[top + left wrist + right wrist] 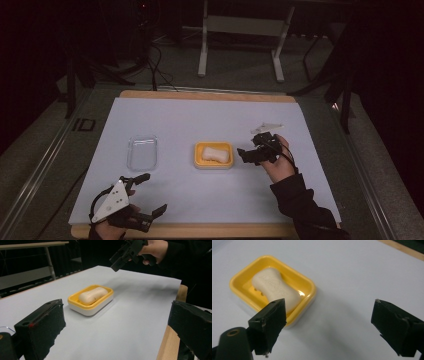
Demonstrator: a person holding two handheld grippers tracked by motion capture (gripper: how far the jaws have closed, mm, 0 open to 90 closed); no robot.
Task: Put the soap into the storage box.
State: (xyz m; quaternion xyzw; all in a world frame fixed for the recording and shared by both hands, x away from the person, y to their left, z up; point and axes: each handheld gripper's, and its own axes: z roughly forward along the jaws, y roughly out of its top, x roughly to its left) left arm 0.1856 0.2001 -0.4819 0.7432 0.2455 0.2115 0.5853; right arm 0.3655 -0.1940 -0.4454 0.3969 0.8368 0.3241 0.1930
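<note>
Now, in the high view your right gripper (246,154) hovers at center right, jaws spread, just beside the soap dish (214,155) holding the soap (214,153); your left gripper (151,195), lower left, is spread too. From the left gripper view, the dish sits center. From the right gripper view, it lies upper left.

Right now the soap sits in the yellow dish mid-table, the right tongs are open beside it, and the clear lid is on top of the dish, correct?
Not quite. The clear lid lies flat on the table, apart from the yellow dish, as the high view shows. The soap does sit uncovered in the dish, with the right tongs open beside it.
</note>
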